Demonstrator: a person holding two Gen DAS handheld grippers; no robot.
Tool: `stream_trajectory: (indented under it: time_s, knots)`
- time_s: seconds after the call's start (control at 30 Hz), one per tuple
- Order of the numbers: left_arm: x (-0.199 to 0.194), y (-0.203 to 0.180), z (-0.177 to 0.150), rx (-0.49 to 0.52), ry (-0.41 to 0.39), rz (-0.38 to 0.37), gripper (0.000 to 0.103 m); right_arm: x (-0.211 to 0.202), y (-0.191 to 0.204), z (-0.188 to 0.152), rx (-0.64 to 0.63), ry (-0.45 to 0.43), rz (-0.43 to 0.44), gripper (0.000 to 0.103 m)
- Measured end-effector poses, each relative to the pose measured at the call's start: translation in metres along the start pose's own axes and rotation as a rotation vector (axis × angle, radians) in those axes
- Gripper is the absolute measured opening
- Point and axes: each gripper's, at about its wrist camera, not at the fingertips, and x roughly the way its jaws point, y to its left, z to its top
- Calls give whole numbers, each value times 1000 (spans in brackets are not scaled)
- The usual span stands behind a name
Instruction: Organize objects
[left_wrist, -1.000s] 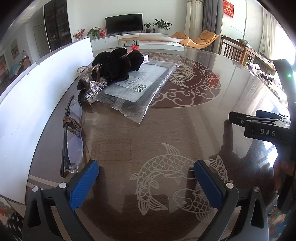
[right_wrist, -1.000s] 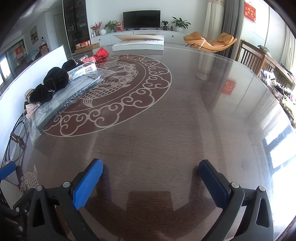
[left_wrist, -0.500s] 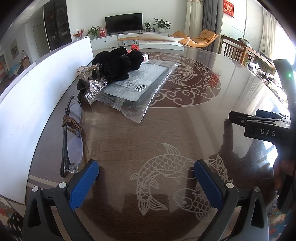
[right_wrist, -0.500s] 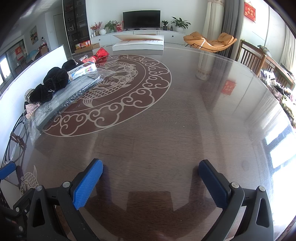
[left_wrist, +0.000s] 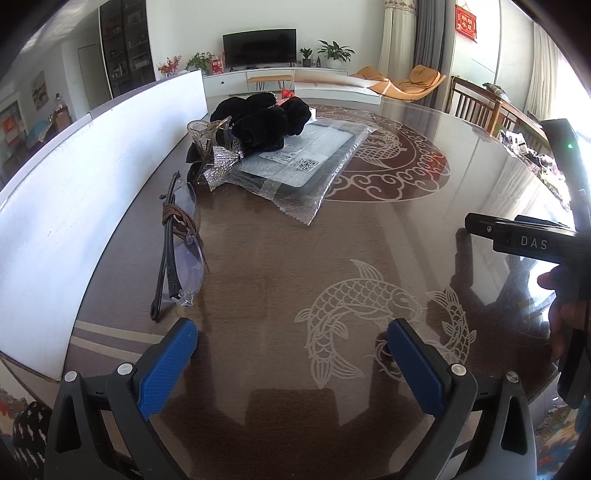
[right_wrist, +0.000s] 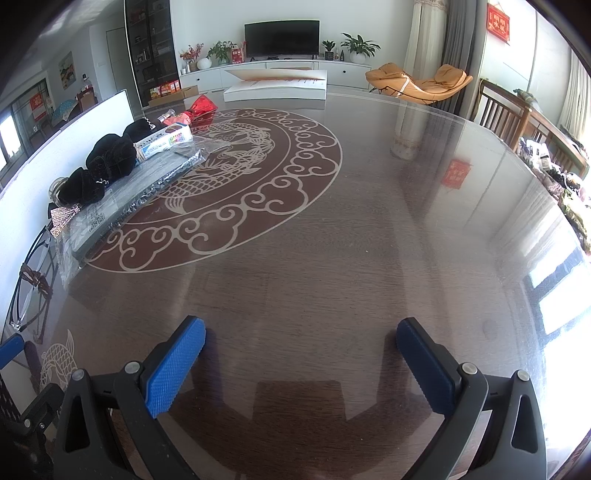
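Observation:
My left gripper (left_wrist: 291, 332) is open and empty, low over the dark glossy table (left_wrist: 332, 258). Just ahead on its left lie clear glasses (left_wrist: 183, 251) with a brown hair tie (left_wrist: 177, 218) around them. Further back sit a clear hair claw (left_wrist: 207, 134), a sparkly bow (left_wrist: 221, 164), black fabric items (left_wrist: 262, 118) and a flat bubble-wrapped pack (left_wrist: 303, 162). My right gripper (right_wrist: 301, 332) is open and empty over bare table. In its view the glasses (right_wrist: 31, 277), black items (right_wrist: 110, 155), pack (right_wrist: 122, 199) and a white box (right_wrist: 166, 142) lie along the left.
A white board (left_wrist: 74, 177) stands along the table's left edge. A red packet (right_wrist: 201, 105) and a large white flat box (right_wrist: 277, 85) lie at the far end. Chairs (right_wrist: 506, 114) and clutter stand on the right. The right gripper's body (left_wrist: 535, 240) shows at the left view's right side.

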Motion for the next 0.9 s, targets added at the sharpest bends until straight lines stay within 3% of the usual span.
stream_trajectory:
  time_s: [0.33, 0.4, 0.53, 0.67, 0.9]
  knots:
    - [-4, 12, -7, 9, -14, -9, 103, 2, -1, 7, -3, 30, 6, 103]
    - [-3, 14, -5, 4, -17, -5, 103, 6, 9, 18, -16, 52, 58, 103]
    - [-3, 15, -5, 1, -24, -3, 103, 6, 57, 49, -117, 48, 186, 103]
    - [-3, 15, -6, 4, -30, -4, 103, 18, 118, 83, -197, 78, 254, 103]
    - [-2, 16, -3, 8, -27, -8, 103, 53, 183, 112, -287, 133, 169, 103]
